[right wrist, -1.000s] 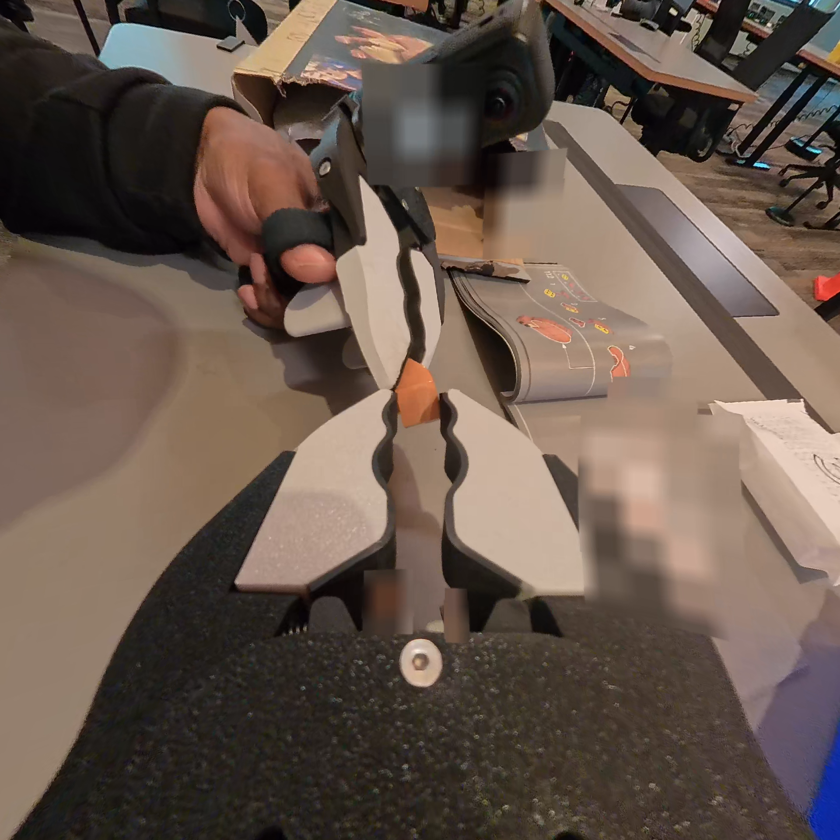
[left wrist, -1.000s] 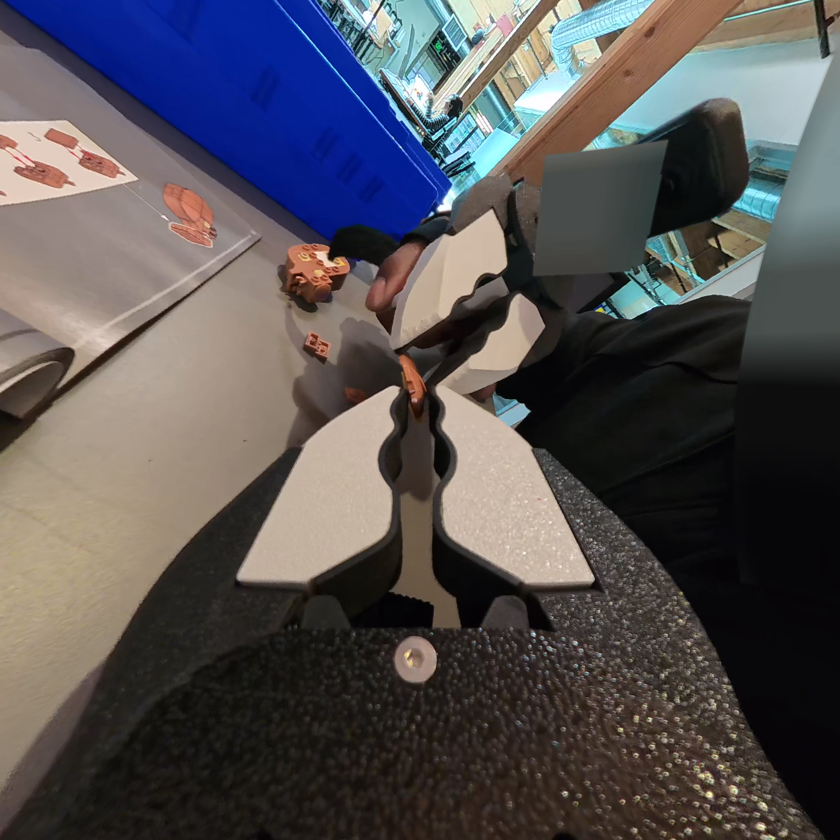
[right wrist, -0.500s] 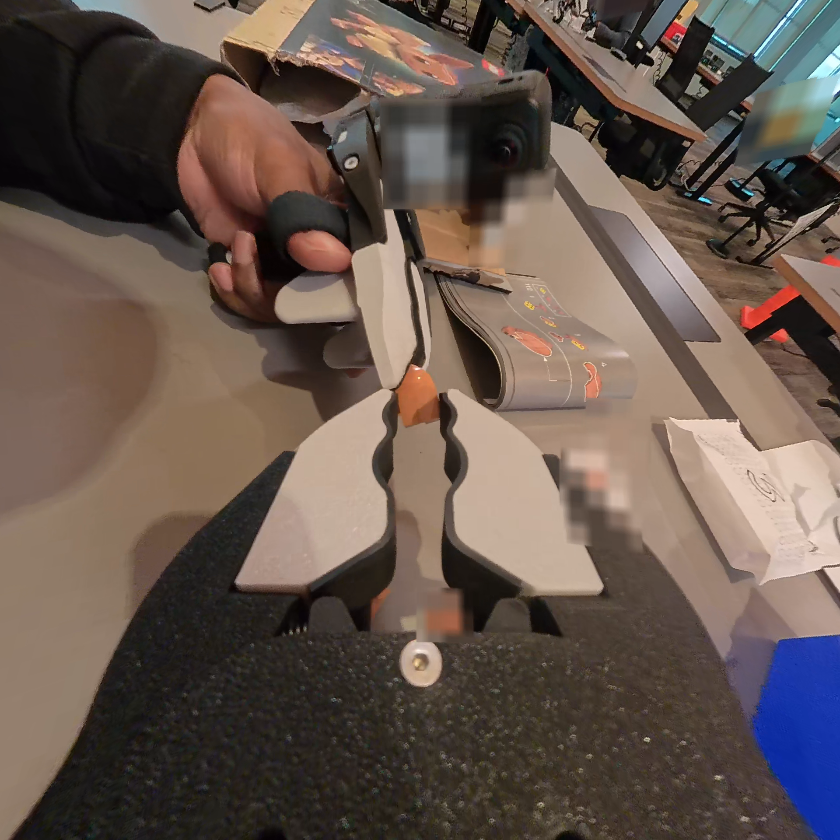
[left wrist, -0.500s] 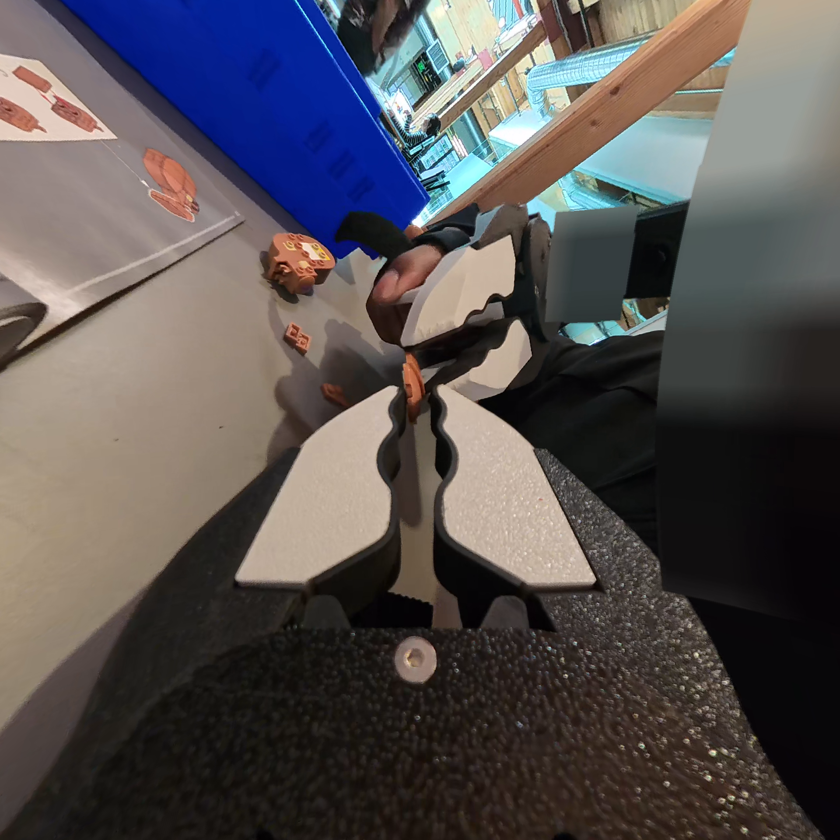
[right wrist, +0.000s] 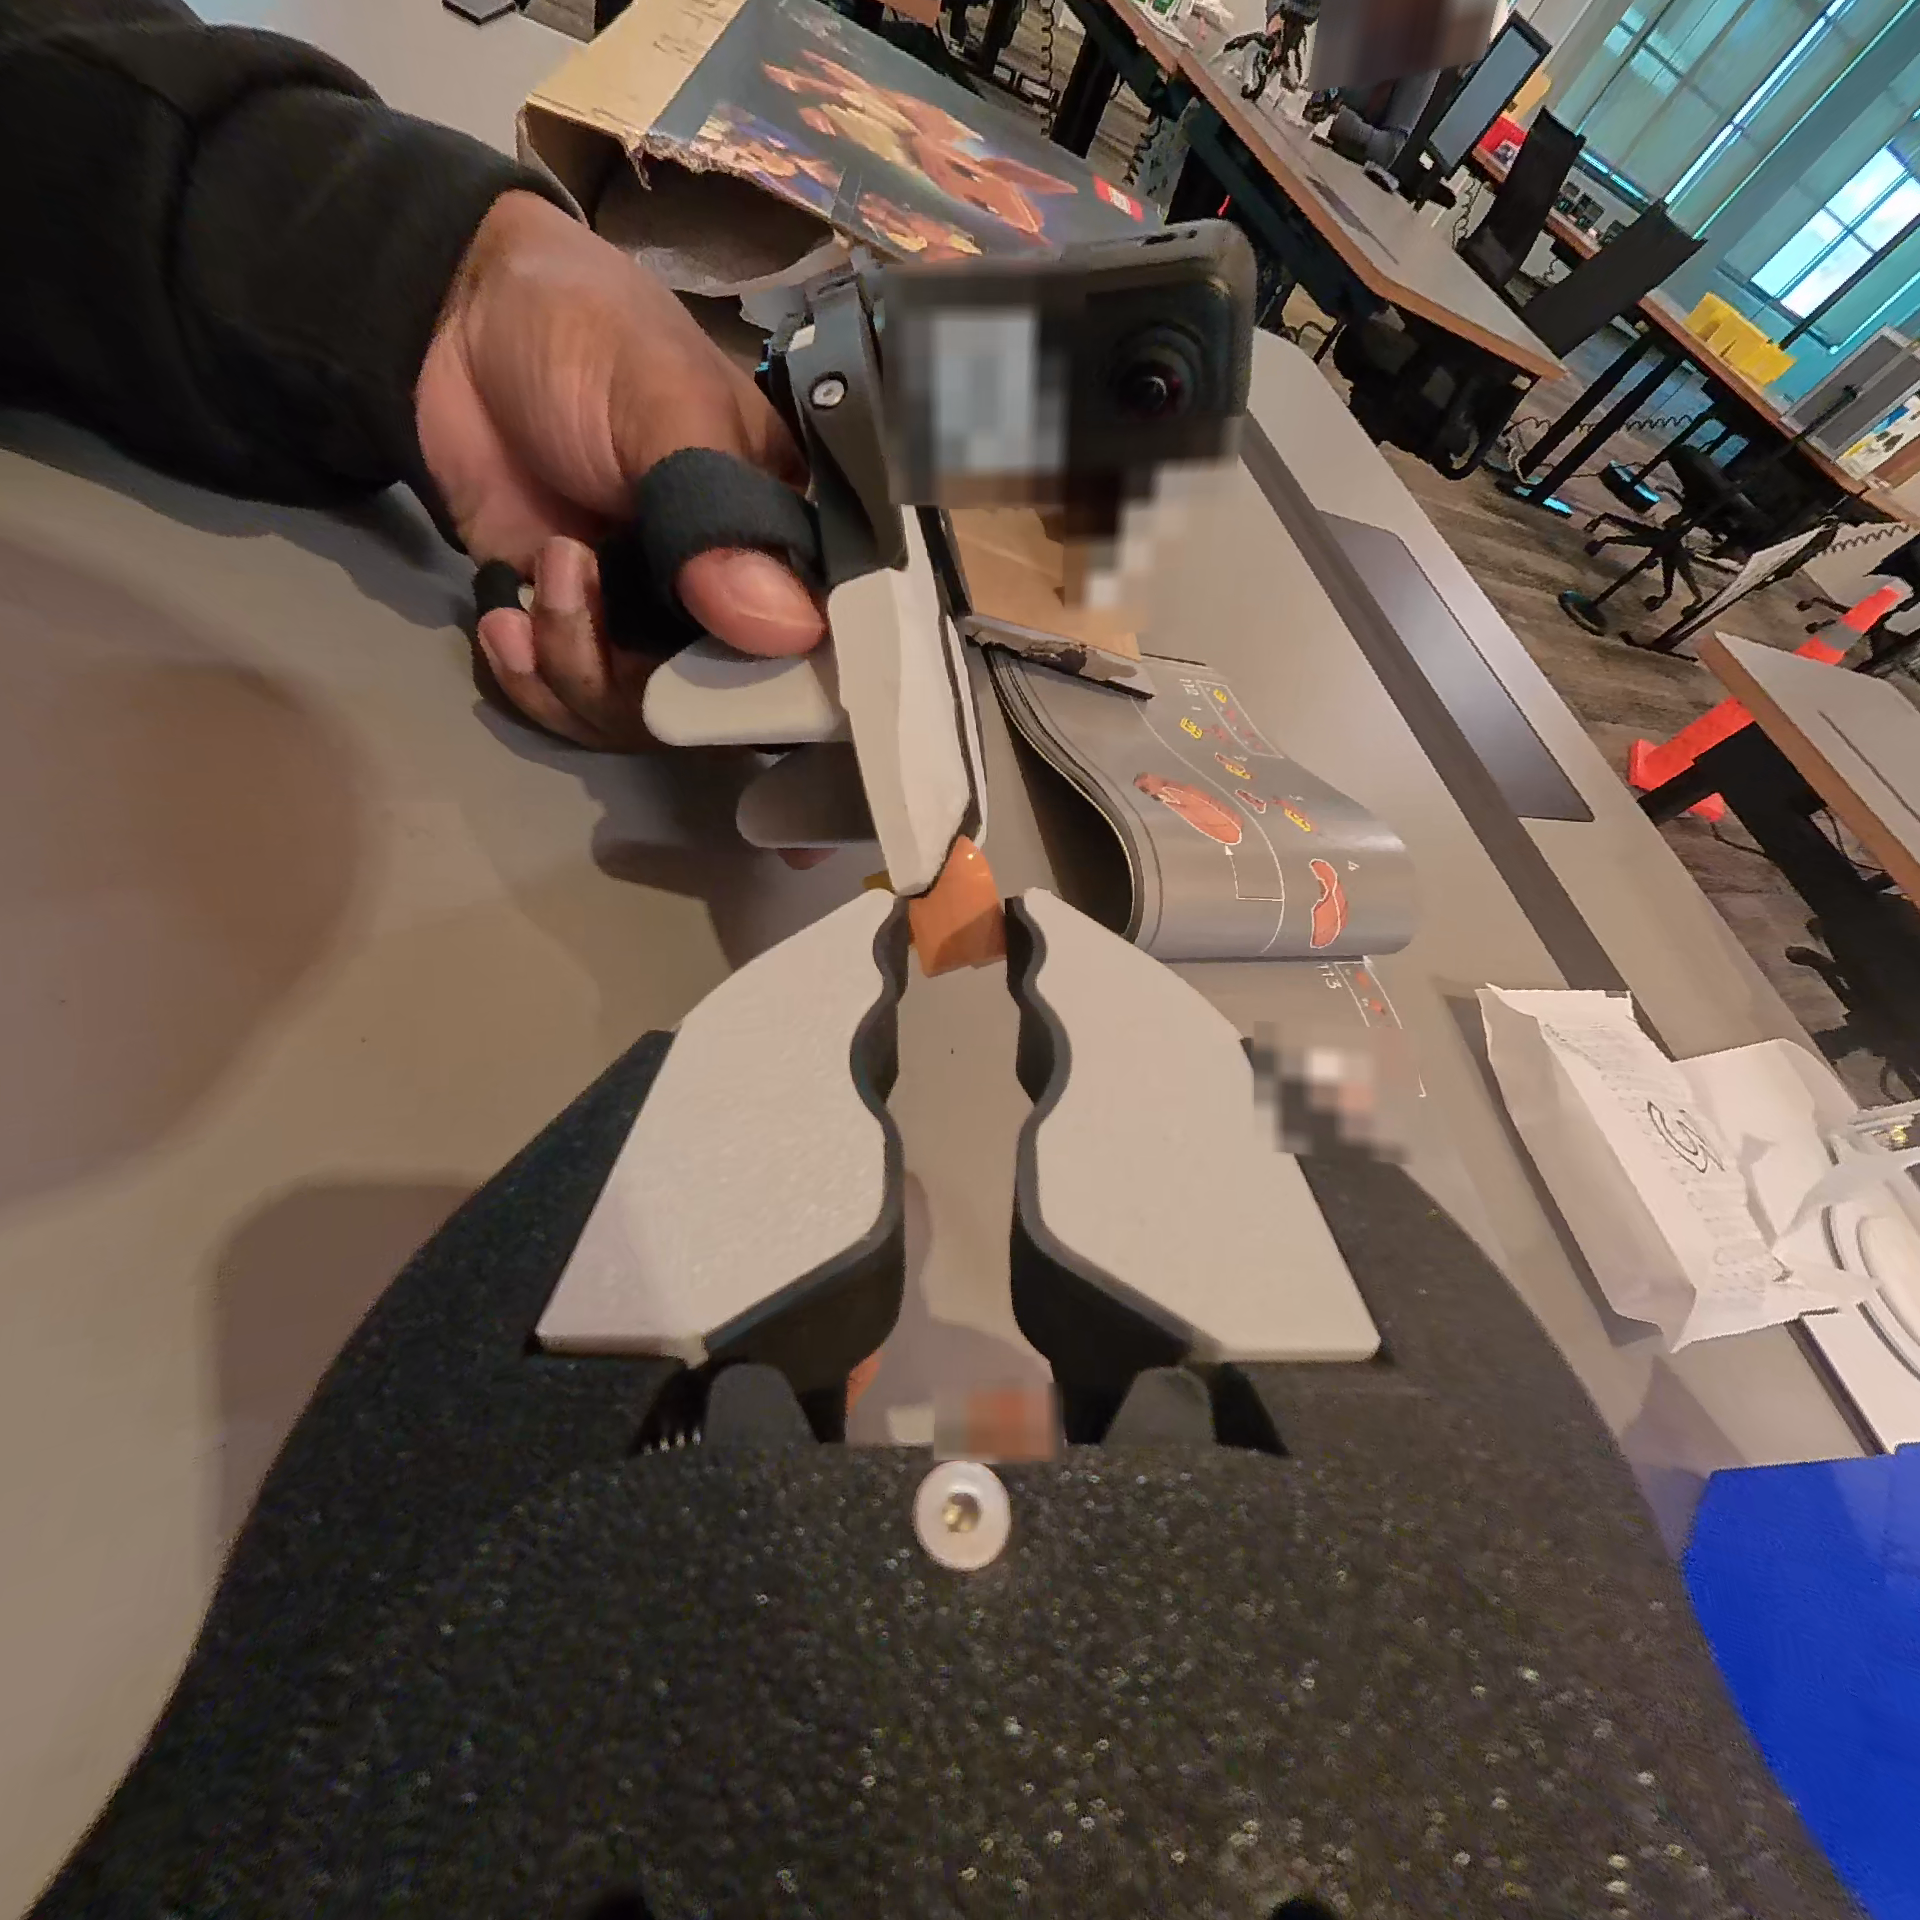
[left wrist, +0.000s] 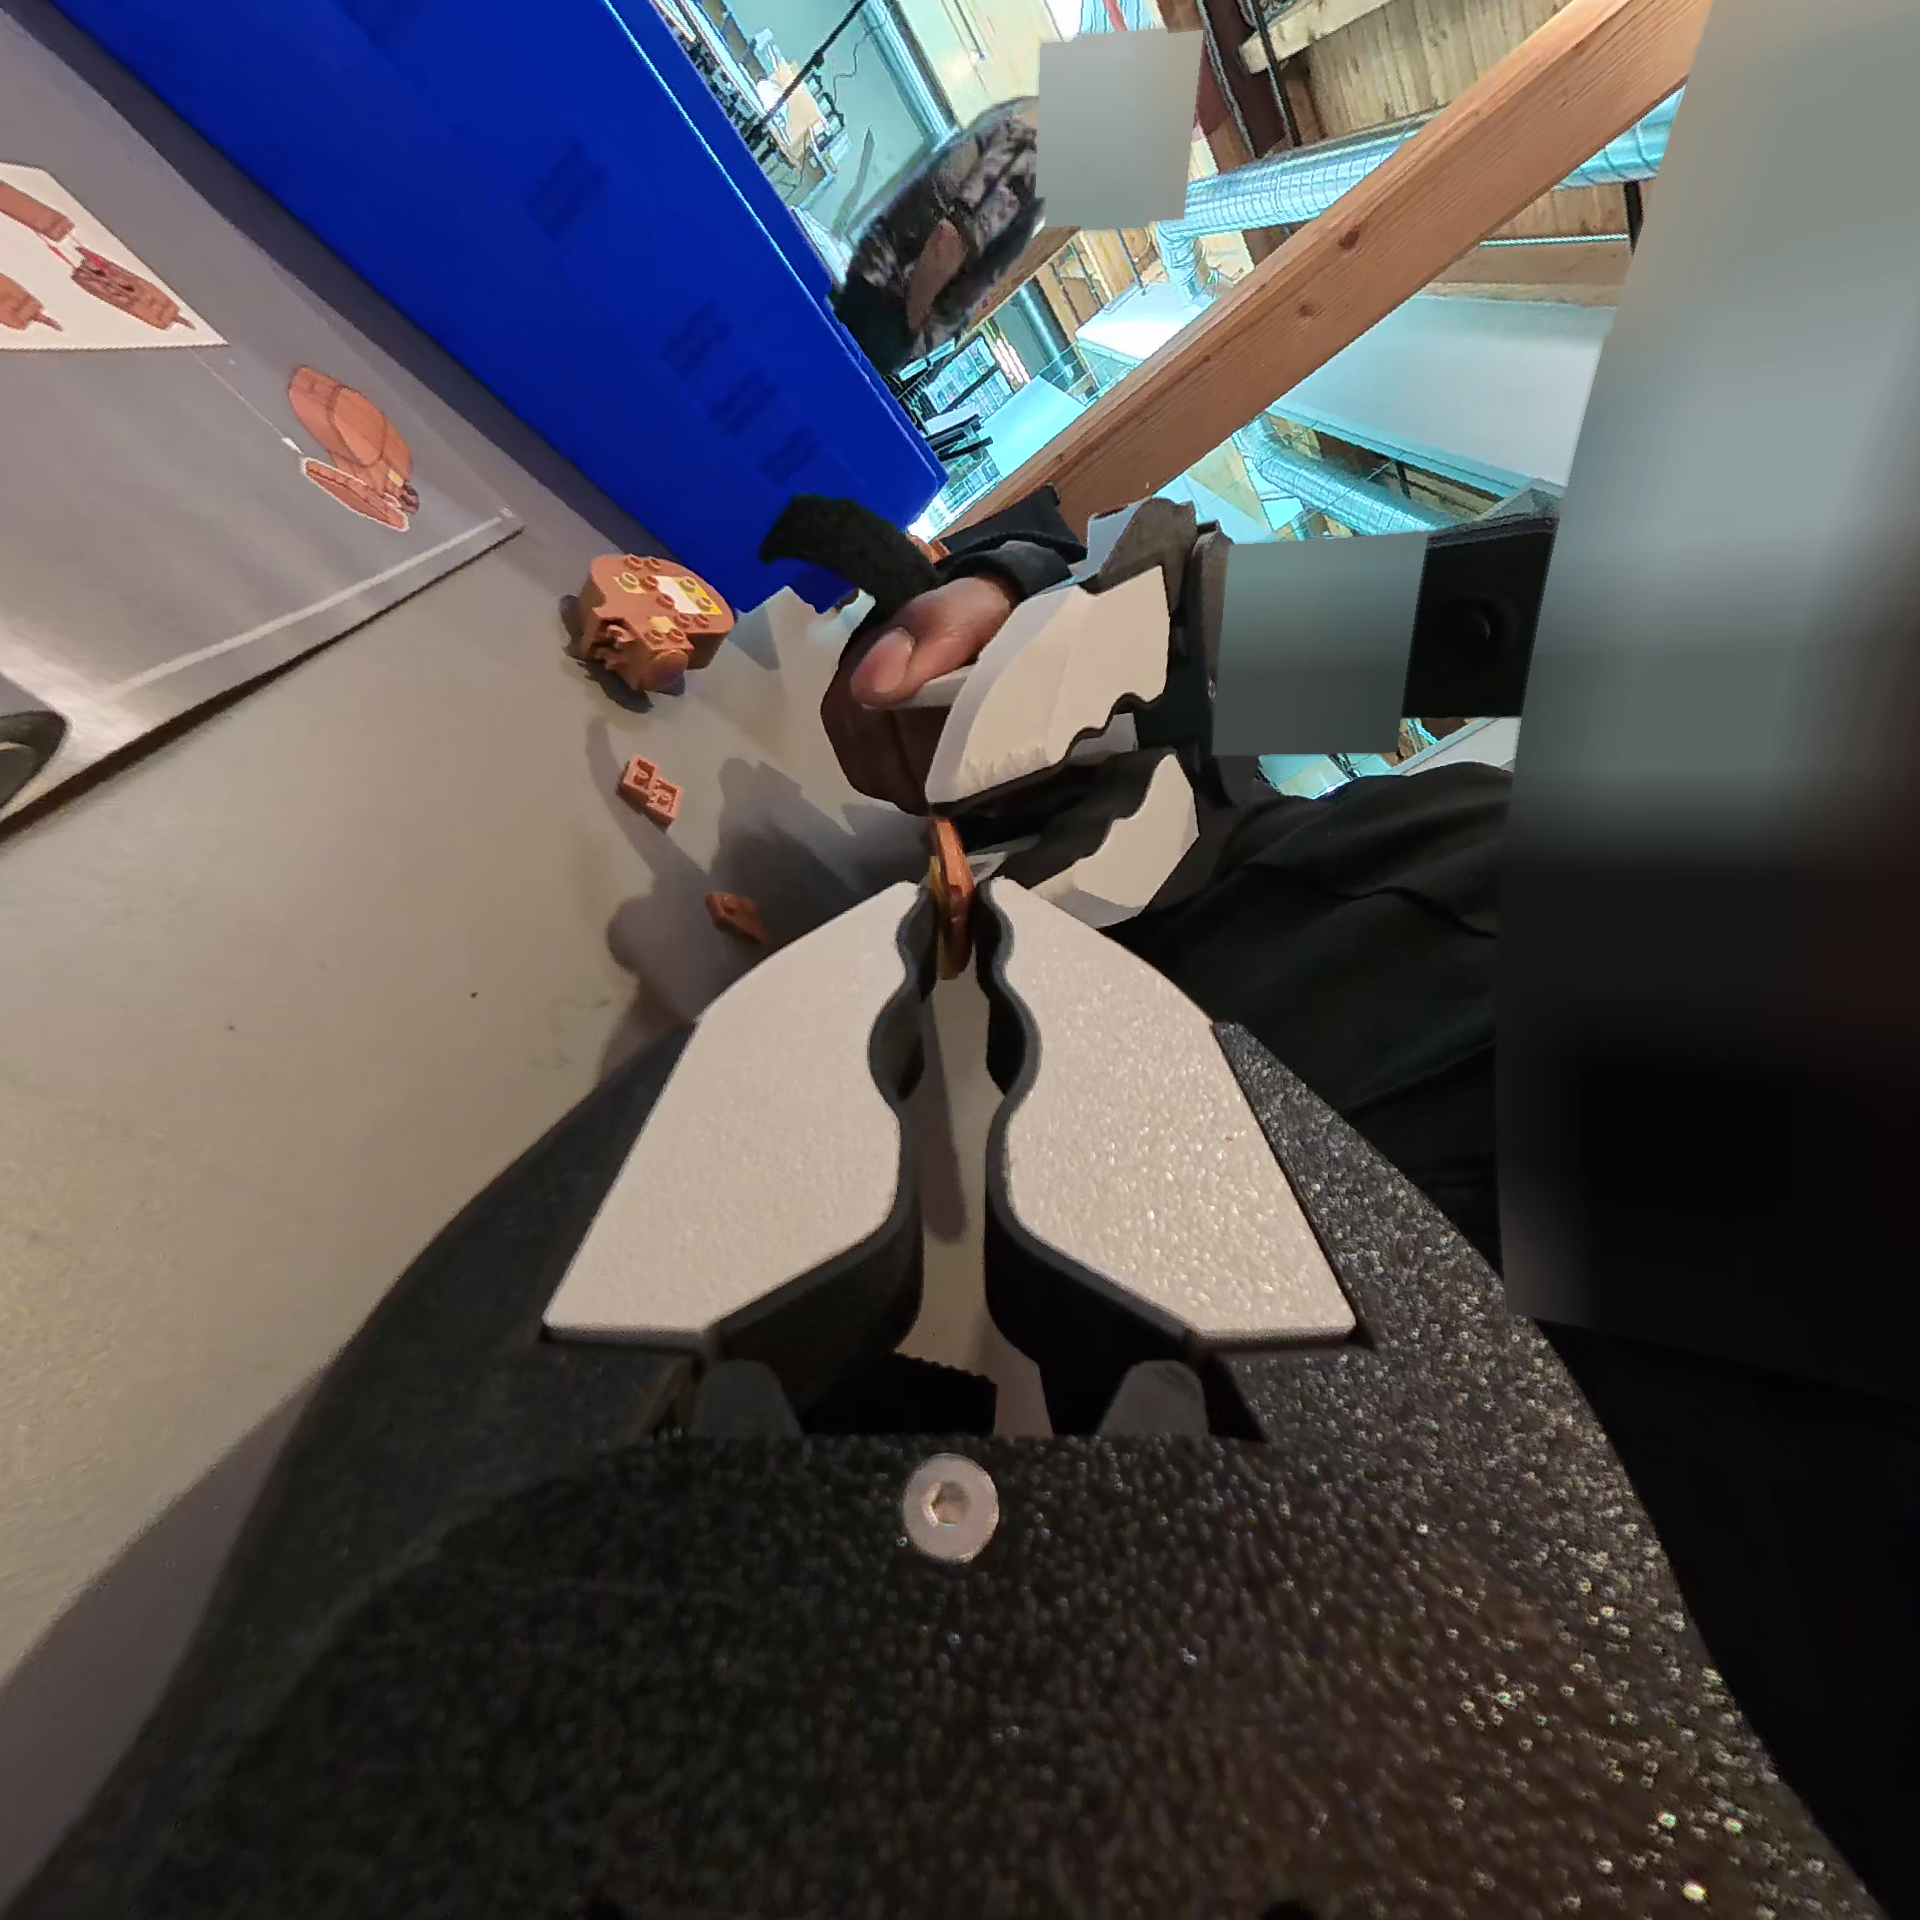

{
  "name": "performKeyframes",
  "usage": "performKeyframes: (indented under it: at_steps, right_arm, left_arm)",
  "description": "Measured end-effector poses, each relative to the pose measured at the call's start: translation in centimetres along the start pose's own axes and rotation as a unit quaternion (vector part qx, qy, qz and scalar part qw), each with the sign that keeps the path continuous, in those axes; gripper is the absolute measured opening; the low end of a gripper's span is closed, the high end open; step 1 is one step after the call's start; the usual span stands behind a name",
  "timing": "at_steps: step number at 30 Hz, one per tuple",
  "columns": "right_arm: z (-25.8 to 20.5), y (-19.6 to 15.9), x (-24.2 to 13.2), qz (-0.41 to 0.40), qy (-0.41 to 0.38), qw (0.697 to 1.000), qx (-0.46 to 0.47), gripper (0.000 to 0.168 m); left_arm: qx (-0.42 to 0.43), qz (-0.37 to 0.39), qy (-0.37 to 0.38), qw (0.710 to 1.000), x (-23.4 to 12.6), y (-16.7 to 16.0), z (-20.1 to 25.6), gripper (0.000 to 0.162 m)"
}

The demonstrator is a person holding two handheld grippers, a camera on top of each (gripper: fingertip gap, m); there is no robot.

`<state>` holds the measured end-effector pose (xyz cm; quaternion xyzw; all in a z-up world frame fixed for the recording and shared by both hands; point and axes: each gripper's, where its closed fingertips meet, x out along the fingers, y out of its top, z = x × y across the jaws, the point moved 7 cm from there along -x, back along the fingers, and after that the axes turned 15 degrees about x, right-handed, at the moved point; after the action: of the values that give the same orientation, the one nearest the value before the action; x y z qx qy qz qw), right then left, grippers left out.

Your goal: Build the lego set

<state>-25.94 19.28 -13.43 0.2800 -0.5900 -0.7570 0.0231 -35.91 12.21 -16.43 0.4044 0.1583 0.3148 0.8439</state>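
My left gripper (left wrist: 951,906) is shut on a thin orange-brown lego piece (left wrist: 950,902), held above the grey table (left wrist: 260,1039). My right gripper (right wrist: 956,920) is shut on an orange-brown lego piece (right wrist: 954,930). The two grippers meet tip to tip, with the pieces pressed together between them. I cannot tell whether this is one part or two. The right gripper also shows in the left wrist view (left wrist: 966,805), and the left gripper shows edge-on in the right wrist view (right wrist: 940,868). A partly built brown lego assembly (left wrist: 649,621) sits on the table.
Two small brown plates (left wrist: 652,790) (left wrist: 736,914) lie near the assembly. The open instruction booklet (left wrist: 208,499) (right wrist: 1247,862) lies behind. A blue bin (left wrist: 520,229) stands along the table, and its corner shows in the right wrist view (right wrist: 1808,1662). The torn lego box (right wrist: 862,177) and a white paper bag (right wrist: 1662,1143) lie farther off. Less than 4 cm separates the two grippers' tips. Left tips and right tips are each some 15 centimetres from the partly built brown lego assembly (left wrist: 649,621).
Both grippers stay tip to tip on the orange-brown piece. The left gripper has turned more edge-on in the right wrist view, and both views have tilted slightly.
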Motion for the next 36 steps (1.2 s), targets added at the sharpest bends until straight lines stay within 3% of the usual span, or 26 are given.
performKeyframes:
  at_steps: [9, 19, 28, 36]
  right_arm:
    - [-0.2, 0.3, -0.2, 0.008, -0.001, 1.0, -0.004, 0.018]
    - [0.3, 0.4, -0.6, 0.023, 0.035, 0.997, 0.062, 0.022]
    - [1.5, 0.7, -1.3, 0.057, 0.128, 0.966, 0.219, 0.031]
    - [0.9, 0.4, -1.1, 0.048, 0.173, 0.955, 0.237, 0.015]
  left_arm:
    - [0.036, -0.003, 0.0, 0.999, 0.0, 0.2, 0.4, 0.006]
    - [0.095, 0.0, 0.0, 0.996, 0.1, 0.6, 1.0, 0.005]
    - [0.21, -0.008, 0.015, 0.978, -0.1, 1.4, 2.1, 0.005]
    - [0.277, -0.032, 0.014, 0.96, 0.2, 1.3, 2.8, 0.005]
